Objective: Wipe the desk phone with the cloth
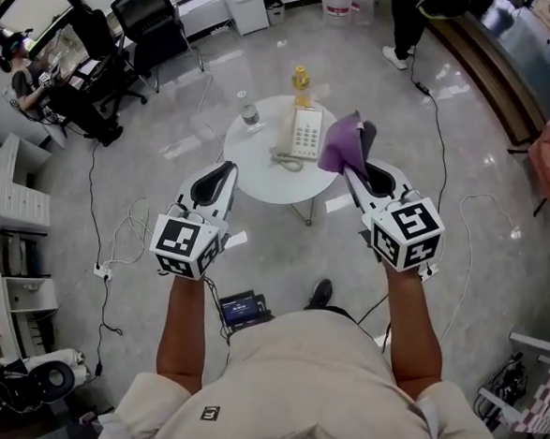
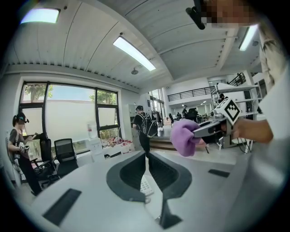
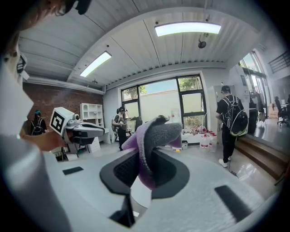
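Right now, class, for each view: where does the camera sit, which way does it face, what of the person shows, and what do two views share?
Head view: on the head, facing steeply down at the table and desk phone; both forearms, left tool and right tool show.
Left gripper view: on the left tool, facing along its shut jaws across the room; the right hand shows.
Right gripper view: on the right tool, facing along jaws clamped on the cloth; the left hand shows.
Shared: all show the cloth.

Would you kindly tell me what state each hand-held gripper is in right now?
Left hand-held gripper: closed, empty.
Right hand-held gripper: closed on the purple cloth.
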Action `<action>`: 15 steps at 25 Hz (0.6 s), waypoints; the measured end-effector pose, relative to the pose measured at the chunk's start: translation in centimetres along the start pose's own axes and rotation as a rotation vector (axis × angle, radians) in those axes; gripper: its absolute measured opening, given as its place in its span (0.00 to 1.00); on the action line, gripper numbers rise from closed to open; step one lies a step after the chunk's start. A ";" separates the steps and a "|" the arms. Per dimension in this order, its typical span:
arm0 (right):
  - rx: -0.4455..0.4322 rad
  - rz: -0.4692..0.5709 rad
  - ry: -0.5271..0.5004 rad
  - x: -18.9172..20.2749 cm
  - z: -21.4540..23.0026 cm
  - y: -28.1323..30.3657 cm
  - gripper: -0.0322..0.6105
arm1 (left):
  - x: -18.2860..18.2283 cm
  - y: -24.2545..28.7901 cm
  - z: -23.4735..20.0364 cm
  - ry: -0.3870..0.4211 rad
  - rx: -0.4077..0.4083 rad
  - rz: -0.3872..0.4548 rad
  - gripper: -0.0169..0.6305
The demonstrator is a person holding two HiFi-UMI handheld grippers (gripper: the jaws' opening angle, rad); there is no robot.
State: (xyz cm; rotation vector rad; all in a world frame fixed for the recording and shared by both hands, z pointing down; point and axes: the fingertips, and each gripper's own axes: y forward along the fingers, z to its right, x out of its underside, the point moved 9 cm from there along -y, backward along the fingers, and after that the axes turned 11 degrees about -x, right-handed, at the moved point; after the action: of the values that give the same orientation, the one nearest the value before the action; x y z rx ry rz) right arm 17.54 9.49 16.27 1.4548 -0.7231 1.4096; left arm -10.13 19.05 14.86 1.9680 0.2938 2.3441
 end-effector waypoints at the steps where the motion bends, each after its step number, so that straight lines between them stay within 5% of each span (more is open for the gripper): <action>1: -0.005 0.002 -0.001 -0.1 0.5 0.0 0.12 | -0.2 0.5 0.2 0.001 -0.005 -0.002 0.06; 15: 0.013 -0.014 0.007 0.3 4.3 1.3 0.12 | -0.3 6.1 0.3 -0.014 0.010 -0.007 0.06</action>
State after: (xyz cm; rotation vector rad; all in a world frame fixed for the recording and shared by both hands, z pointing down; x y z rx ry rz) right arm 18.15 5.16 17.39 1.4611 -0.6991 1.4106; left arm -9.37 13.05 15.74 1.9838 0.3110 2.3285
